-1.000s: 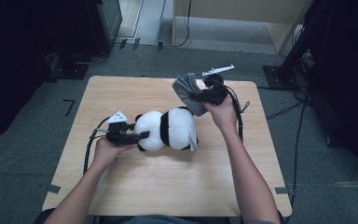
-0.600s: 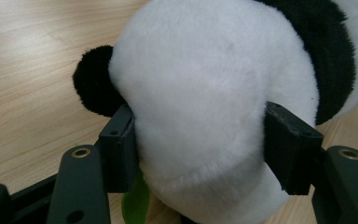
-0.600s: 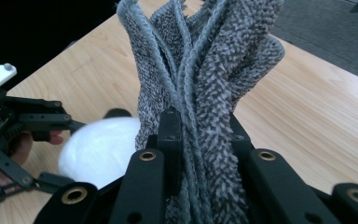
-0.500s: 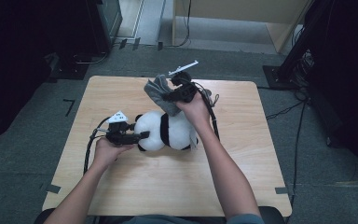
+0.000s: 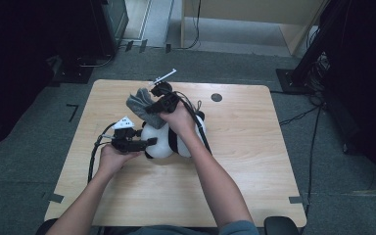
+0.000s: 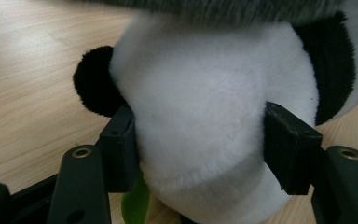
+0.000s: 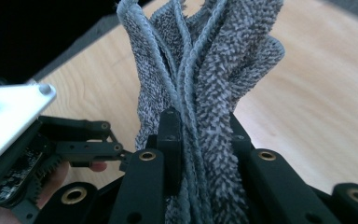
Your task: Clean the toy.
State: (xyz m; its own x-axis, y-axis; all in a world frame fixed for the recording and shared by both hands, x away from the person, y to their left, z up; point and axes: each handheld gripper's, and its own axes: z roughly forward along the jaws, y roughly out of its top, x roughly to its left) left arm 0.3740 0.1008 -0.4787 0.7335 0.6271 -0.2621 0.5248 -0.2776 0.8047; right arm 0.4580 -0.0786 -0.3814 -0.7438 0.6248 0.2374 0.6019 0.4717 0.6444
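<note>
On the pale wooden table (image 5: 254,161), the left gripper (image 5: 147,143) lies low at the left, its two black jaws pressed against either side of the white-and-black plush panda toy (image 5: 159,139); in the left gripper view the pads (image 6: 121,144) dent the white fur of the panda (image 6: 205,107), so this gripper grips the toy. The panda lies on the tabletop near the middle, slightly left of centre, with one round black ear (image 6: 95,86) showing beside the left jaw and bare wood (image 6: 28,70) behind it. Just above and behind the toy, the right gripper (image 5: 149,108) hangs over the panda, held by the person's right hand (image 5: 178,117). Its jaws are clamped on a bunched grey terry cloth (image 5: 139,103); in the right gripper view the folded, corded edges of the cloth (image 7: 205,79) rise from between the closed pads, and the left gripper's white plate (image 7: 9,112) shows at the left edge. A small dark round spot (image 5: 216,97) sits on the table farther right.
</note>
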